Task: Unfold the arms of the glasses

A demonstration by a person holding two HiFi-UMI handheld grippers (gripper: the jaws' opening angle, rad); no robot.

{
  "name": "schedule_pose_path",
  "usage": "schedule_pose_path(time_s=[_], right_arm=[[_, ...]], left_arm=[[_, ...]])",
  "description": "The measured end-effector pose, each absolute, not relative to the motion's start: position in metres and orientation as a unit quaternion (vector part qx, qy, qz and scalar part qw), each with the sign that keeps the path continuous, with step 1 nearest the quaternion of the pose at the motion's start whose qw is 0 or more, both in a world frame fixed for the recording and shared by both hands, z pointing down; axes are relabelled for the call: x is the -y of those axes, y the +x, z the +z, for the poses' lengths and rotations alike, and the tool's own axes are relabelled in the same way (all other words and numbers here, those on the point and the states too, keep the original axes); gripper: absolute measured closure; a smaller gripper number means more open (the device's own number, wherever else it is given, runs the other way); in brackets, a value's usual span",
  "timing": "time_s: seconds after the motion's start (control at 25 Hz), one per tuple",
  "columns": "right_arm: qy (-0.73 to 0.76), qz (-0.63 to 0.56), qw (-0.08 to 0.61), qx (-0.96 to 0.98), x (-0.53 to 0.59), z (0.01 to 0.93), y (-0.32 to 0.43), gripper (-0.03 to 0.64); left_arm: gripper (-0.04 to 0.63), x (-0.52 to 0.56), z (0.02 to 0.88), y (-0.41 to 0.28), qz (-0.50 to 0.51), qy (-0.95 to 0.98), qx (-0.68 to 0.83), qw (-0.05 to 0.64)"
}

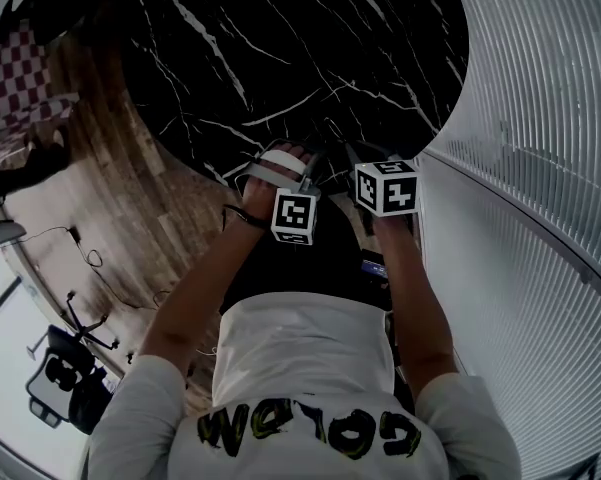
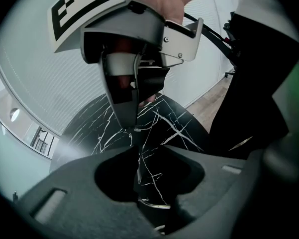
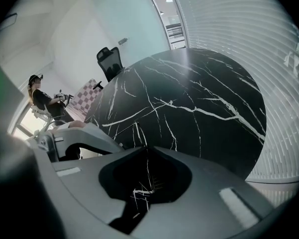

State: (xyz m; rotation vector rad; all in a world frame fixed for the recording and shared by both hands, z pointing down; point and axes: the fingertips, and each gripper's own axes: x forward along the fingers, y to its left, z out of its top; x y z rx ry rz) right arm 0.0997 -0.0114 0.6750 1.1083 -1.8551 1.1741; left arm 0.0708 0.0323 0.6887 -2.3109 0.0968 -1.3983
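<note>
Over the marble table (image 1: pixel 310 48), the left gripper (image 2: pixel 139 151) clamps the glasses (image 2: pixel 154 203) (by the rim) — the right gripper (image 2: pixel 133 129) pinches one arm (image 2: pixel 139 169), jaws closed.

Left gripper (image 1: pixel 313 163) beside right gripper (image 1: pixel 346 156), apparently above table (image 1: pixel 310 38) near edge; wall (image 1: pixel 540 118) right.

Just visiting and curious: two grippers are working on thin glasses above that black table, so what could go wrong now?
The right gripper is shut, apparently on a thin arm of the glasses; pulling too hard could bend it. The left gripper has its jaws apart around them, so they might slip and drop onto the hard table.
</note>
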Motion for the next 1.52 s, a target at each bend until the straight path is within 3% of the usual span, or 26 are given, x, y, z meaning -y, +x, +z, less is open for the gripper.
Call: schedule_pose_path(time_s=[1.52], right_arm=[[0.467, 0.465, 0.302, 0.689, 0.024, 0.673, 0.109, 0.604]], left_arm=[[0.476, -0.076, 0.689, 0.065, -0.510, -0.847, -0.112, 0.098]])
